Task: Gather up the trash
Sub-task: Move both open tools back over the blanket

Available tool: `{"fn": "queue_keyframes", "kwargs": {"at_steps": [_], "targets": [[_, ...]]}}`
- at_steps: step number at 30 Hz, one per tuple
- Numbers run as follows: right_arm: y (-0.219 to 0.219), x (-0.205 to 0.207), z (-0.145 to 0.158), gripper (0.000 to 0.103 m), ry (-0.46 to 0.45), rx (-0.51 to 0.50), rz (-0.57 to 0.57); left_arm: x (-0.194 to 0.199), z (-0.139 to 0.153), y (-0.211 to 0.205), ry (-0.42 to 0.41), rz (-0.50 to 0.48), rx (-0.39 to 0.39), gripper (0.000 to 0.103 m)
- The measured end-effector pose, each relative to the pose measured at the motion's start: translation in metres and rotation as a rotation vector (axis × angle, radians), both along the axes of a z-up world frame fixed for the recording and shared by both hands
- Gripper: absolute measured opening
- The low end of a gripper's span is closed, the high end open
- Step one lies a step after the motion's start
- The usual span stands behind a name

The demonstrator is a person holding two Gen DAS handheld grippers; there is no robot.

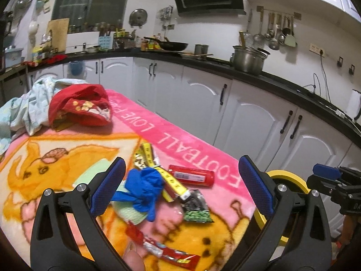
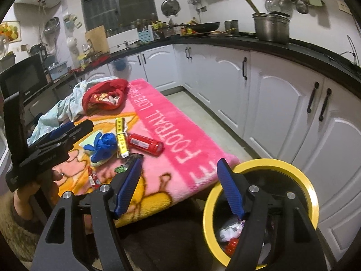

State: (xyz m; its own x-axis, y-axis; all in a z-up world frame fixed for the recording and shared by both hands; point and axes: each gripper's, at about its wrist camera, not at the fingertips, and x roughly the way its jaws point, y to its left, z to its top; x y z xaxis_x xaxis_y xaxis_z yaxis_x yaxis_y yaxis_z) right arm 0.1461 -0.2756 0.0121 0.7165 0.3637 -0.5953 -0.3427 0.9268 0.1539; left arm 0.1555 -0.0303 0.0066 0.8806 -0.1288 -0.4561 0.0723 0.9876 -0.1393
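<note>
Left gripper (image 1: 180, 185) spread wide, hovering low over the blue glove (image 1: 144, 189) heaped mid-blanket (image 1: 191, 122) among wrappers; best dropped straight, pinching the bunched middle only, sparing the yellow strip (image 1: 164, 176); right gripper (image 2: 178, 189) empty, parted by the yellow-rimmed bin (image 2: 309, 187).

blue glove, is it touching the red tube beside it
Apart. The left wrist view shows the blue glove separated from the red tube by the yellow strip and pink blanket.

Red cloth (image 1: 81, 106) beside pale towel (image 1: 33, 103) on pink blanket (image 1: 191, 142); steel pot (image 2: 271, 28) on counter (image 2: 315, 54).
</note>
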Motion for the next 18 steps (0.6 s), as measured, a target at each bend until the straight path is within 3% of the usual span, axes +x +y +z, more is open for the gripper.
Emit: {"fn": "queue_keyframes", "kwargs": {"at_steps": [18], "targets": [[0.068, 0.018, -0.015, 0.068, 0.037, -0.041, 0.118, 0.002, -0.014, 0.06, 0.048, 0.093, -0.061, 0.092]]}}
